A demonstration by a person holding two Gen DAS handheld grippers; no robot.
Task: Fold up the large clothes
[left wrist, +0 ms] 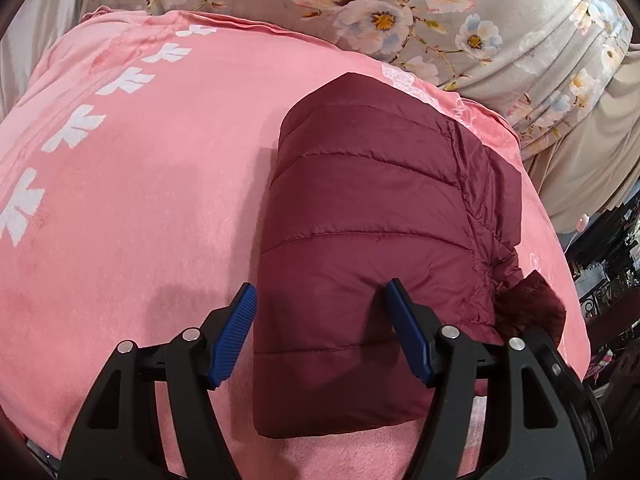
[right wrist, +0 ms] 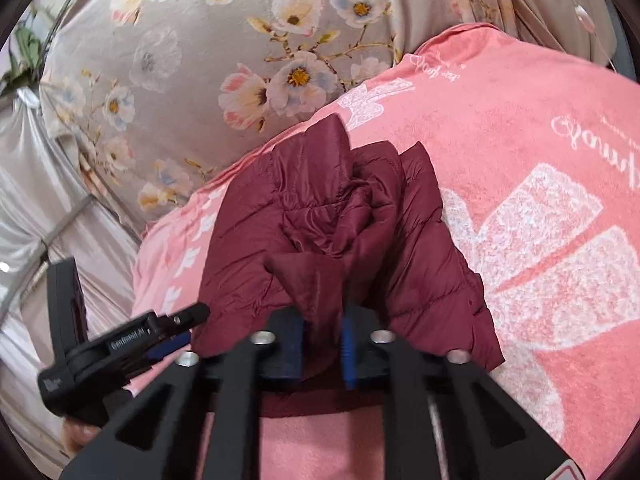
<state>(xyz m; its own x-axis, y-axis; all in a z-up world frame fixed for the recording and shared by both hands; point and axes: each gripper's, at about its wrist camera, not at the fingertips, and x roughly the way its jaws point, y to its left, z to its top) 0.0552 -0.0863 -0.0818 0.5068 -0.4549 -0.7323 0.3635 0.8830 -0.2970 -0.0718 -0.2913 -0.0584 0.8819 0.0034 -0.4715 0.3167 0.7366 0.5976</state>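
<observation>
A dark red quilted jacket [left wrist: 360,216] lies folded into a compact block on a pink blanket [left wrist: 140,200]. My left gripper [left wrist: 320,292] is open, its blue fingers [left wrist: 236,332] straddling the jacket's near left edge without closing on it. In the right wrist view the jacket [right wrist: 320,220] looks bunched at its near end. My right gripper [right wrist: 324,320] is shut on a fold of the jacket's red fabric. The left gripper [right wrist: 120,352] shows at the lower left of that view, beside the jacket.
The pink blanket [right wrist: 540,160] has white bow and leaf prints. Behind it lies grey floral bedding [left wrist: 440,12], also in the right wrist view [right wrist: 200,60]. Pale curtains [right wrist: 32,200] hang at the left. Dark furniture [left wrist: 608,248] stands past the bed's right edge.
</observation>
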